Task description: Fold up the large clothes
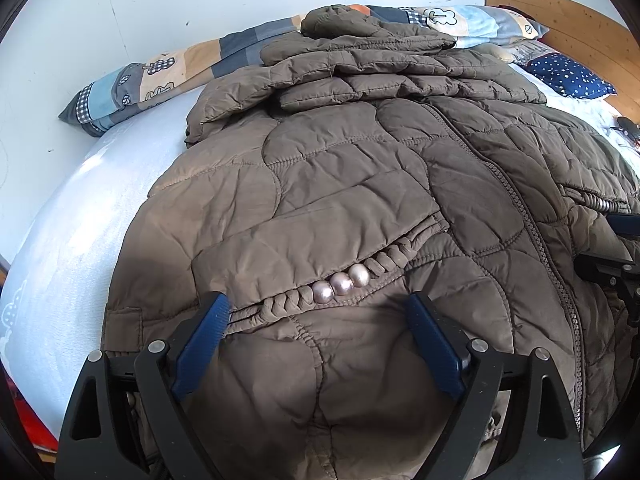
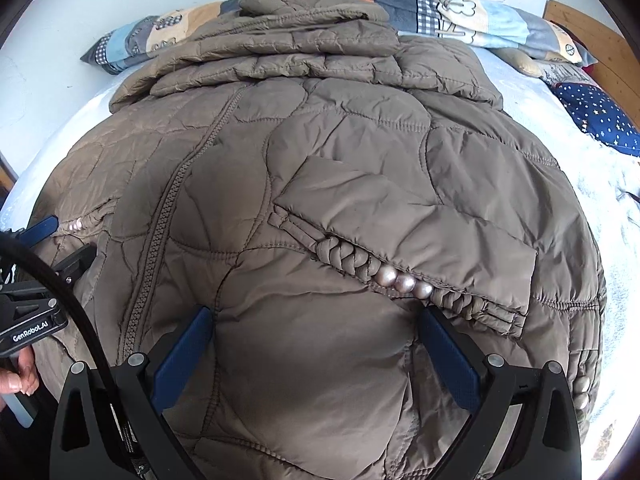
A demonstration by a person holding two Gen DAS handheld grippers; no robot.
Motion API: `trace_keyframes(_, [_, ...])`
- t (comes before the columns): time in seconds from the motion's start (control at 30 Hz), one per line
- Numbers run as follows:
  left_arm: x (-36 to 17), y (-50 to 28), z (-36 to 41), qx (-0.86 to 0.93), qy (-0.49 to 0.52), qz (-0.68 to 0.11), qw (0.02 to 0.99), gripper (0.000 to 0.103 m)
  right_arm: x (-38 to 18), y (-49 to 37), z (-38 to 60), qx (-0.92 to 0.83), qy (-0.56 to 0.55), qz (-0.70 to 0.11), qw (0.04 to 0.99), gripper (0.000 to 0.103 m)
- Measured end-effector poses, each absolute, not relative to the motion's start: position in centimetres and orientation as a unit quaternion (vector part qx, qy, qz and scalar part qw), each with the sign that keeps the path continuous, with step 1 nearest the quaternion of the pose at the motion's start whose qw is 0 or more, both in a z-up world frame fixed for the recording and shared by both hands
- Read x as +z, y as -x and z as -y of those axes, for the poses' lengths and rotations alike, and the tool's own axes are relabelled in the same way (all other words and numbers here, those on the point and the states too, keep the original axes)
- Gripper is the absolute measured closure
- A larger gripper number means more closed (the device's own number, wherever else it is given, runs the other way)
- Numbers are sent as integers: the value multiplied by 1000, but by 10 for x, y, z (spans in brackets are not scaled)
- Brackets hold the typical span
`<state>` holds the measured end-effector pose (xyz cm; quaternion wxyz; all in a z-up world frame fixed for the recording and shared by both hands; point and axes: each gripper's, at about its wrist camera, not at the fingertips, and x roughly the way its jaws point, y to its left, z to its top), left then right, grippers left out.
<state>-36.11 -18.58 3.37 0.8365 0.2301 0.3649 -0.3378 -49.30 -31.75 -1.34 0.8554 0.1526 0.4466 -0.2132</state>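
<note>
The jacket (image 1: 352,184) is brown quilted cloth, matt and wrinkled, with three glossy pearl beads (image 1: 341,283) at its pocket. The left gripper (image 1: 316,316) has black smooth plastic arms and blue ribbed pads (image 1: 204,344). The headboard (image 1: 568,24) is pale wood. The wall (image 1: 160,4) looks matt white.

The brown quilted puffer jacket (image 1: 360,184) hides the bed beneath; its hem runs off the bottom edge. The patchwork pillow (image 2: 460,16) lies partly behind its folded sleeves.
</note>
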Motion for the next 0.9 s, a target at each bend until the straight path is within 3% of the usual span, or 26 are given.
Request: trace_keyframes(0.9, [33, 369, 178, -349, -234, -329, 845, 12, -15, 496, 314, -210, -123, -447, 861, 0])
